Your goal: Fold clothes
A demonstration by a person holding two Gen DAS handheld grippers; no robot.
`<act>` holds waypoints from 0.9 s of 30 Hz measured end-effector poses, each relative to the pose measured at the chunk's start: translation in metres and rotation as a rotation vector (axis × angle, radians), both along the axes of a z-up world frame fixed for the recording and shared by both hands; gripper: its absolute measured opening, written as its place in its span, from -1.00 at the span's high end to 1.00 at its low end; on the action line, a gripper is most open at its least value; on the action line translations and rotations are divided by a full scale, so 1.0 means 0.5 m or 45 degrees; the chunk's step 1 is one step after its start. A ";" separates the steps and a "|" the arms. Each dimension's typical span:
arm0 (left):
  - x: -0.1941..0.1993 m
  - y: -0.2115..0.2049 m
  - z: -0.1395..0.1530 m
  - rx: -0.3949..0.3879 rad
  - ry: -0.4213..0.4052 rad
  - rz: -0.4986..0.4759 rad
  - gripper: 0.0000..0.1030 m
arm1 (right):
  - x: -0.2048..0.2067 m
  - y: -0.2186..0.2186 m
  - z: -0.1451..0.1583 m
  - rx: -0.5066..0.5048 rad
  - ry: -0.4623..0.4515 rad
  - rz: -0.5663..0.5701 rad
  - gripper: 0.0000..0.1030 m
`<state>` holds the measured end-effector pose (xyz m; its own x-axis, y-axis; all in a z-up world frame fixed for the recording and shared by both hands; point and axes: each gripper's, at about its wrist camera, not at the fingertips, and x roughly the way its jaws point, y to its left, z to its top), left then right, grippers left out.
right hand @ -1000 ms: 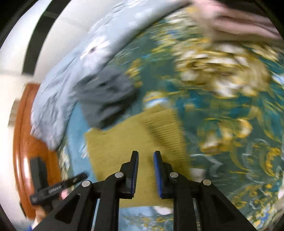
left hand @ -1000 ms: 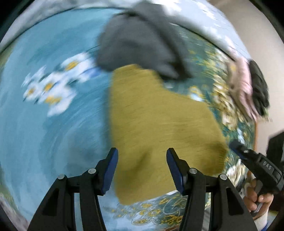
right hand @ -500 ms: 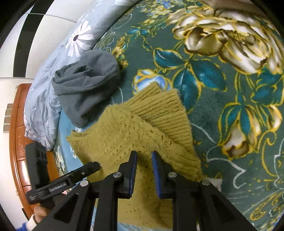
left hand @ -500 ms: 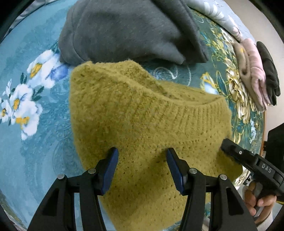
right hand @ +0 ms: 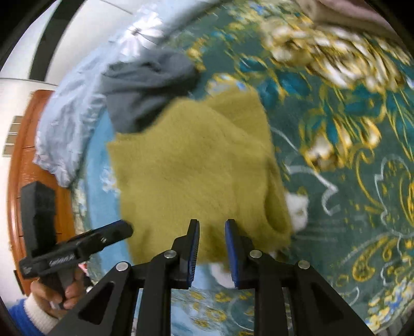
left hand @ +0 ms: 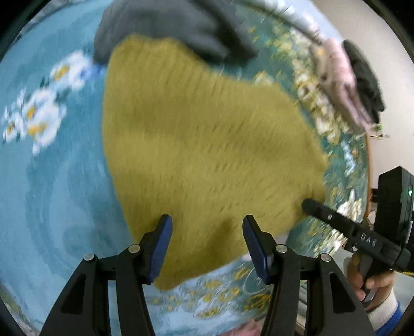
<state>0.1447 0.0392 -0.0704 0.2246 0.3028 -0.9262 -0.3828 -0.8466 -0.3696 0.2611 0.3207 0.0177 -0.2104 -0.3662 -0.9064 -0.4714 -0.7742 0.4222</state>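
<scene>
Fuzzy knitted mustard sweater (left hand: 207, 144), matt grey cloth garment (right hand: 145, 85), glossy wooden bedframe (right hand: 18, 160)

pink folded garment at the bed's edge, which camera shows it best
The left wrist view. There the pink folded garment lies along the floral bedspread's far edge beside a dark garment, blurred but whole. The right wrist view catches only a cropped, blurred strip of it at the top.
</scene>
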 end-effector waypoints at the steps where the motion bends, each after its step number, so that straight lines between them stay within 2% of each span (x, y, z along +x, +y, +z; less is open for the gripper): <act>1: 0.000 -0.002 -0.015 -0.002 -0.002 0.006 -0.12 | 0.008 0.004 -0.015 -0.001 -0.023 -0.016 0.57; 5: 0.000 0.016 -0.046 -0.032 0.002 -0.008 -0.12 | 0.029 0.020 -0.069 -0.070 -0.076 -0.100 0.57; 12: -0.010 0.050 -0.065 -0.118 -0.015 -0.081 -0.14 | 0.036 0.028 -0.078 -0.096 -0.075 -0.143 0.57; 15: -0.015 0.046 -0.060 -0.103 -0.015 -0.069 -0.15 | 0.037 0.032 -0.066 -0.104 -0.080 -0.138 0.56; 16: -0.016 0.041 -0.054 -0.088 -0.013 -0.052 -0.16 | 0.037 0.033 -0.057 -0.109 -0.072 -0.135 0.52; 21: -0.021 0.005 -0.013 0.010 -0.067 0.046 -0.55 | 0.045 0.057 0.002 -0.114 0.047 -0.136 -0.06; 25: -0.057 -0.032 0.000 -0.005 -0.035 0.074 -0.61 | 0.050 0.099 0.017 -0.117 0.096 -0.167 -0.29; 27: -0.082 -0.094 0.013 -0.024 -0.039 0.130 -0.62 | 0.042 0.120 -0.001 -0.130 0.082 -0.175 -0.34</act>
